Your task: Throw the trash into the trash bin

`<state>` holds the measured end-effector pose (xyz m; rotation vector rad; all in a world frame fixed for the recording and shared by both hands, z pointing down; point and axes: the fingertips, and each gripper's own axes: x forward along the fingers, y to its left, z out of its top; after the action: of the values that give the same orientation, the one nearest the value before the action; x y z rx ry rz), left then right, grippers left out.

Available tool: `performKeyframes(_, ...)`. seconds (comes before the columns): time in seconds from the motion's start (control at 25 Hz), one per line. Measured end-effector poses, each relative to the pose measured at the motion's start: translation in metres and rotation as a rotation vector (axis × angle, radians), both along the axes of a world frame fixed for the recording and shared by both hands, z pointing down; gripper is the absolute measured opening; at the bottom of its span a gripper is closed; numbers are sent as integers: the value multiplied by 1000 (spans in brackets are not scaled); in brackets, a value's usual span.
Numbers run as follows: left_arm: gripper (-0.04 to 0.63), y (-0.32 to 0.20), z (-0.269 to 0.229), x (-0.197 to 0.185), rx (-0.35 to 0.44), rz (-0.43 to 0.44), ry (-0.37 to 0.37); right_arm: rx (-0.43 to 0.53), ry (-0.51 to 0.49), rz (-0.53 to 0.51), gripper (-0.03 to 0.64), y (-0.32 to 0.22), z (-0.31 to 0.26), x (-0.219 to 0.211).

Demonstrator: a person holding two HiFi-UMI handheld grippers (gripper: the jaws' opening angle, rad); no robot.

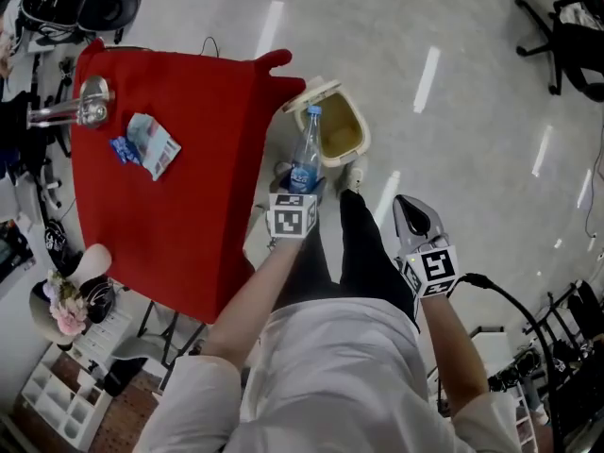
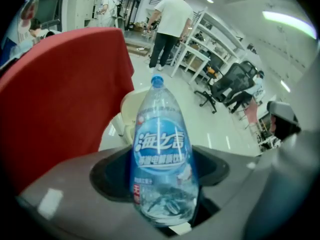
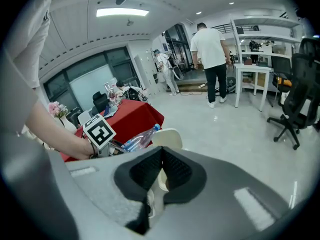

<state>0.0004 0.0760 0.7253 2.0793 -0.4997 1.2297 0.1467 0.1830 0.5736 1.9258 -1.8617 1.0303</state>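
A clear plastic bottle (image 1: 306, 159) with a blue label and blue cap is held upright by my left gripper (image 1: 302, 189), which is shut on its lower body. The bottle sits just beside the cream trash bin (image 1: 338, 128), whose lid stands open, on the floor off the red table's corner. In the left gripper view the bottle (image 2: 161, 154) fills the middle between the jaws, with the bin (image 2: 126, 109) behind it. My right gripper (image 1: 416, 211) hangs to the right over the floor, shut and empty. From the right gripper view the bottle (image 3: 140, 138) points at the bin (image 3: 168, 136).
A red-clothed table (image 1: 189, 196) stands left of the bin, with a blue-and-white wrapper (image 1: 151, 144) and a metal object (image 1: 83, 104) on it. The person's legs (image 1: 363, 253) are below the bin. Office chairs (image 1: 571, 36), shelves and a standing person (image 3: 210, 54) are farther off.
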Motion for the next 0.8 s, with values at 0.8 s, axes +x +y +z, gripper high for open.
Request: performKeyframes(0.8,356,10,216,11,-158,110,-236,-92,-88,87,0,23,146,18)
